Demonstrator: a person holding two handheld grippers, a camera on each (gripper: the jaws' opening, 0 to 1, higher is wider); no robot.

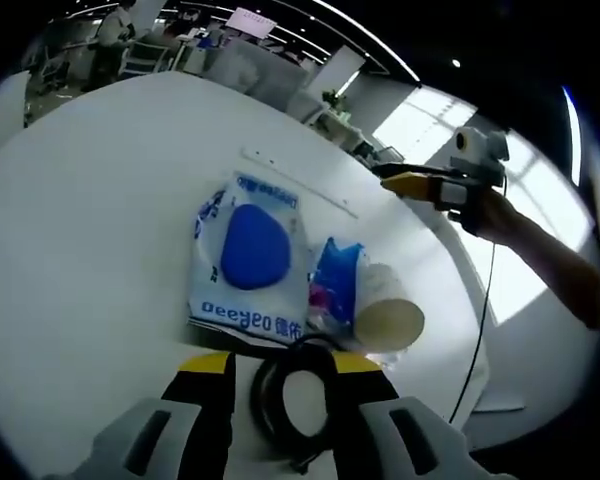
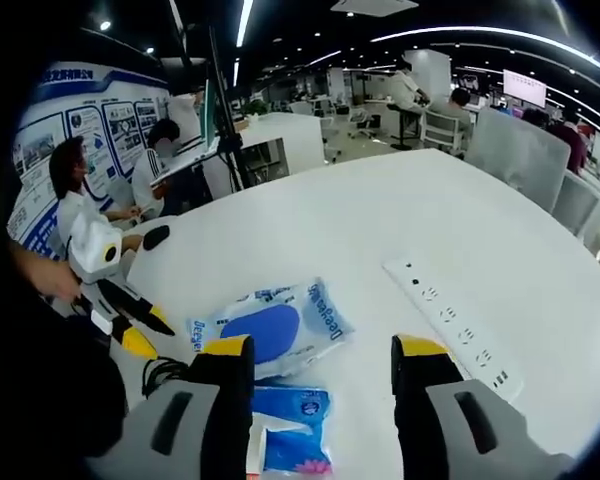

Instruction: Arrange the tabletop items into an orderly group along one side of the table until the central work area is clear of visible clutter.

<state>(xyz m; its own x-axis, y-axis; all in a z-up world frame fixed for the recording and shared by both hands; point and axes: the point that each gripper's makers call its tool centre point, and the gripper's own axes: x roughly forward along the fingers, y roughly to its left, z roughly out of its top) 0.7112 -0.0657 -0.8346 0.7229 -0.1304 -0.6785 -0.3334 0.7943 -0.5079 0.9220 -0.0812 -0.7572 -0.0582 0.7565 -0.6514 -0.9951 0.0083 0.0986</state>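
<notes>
Left gripper view: a broad white counter [image 1: 90, 200] fills an open-plan office with ceiling light strips. At centre lies a clear packet with a blue insole [image 1: 248, 255]; at its 3 o'clock a blue tissue pack [image 1: 335, 285] and a tipped paper cup [image 1: 388, 318]. A black cable coil [image 1: 292, 400] sits between the spread jaws of the left gripper [image 1: 285, 368]. The right gripper [image 1: 420, 186] hovers at 2 o'clock.

Right gripper view: the right gripper [image 2: 322, 360], jaws apart and empty, faces the insole packet [image 2: 270, 325]; a white power strip [image 2: 455, 320] lies at 3 o'clock, the left gripper [image 2: 140, 325] at 9. People sit at desks beyond.
</notes>
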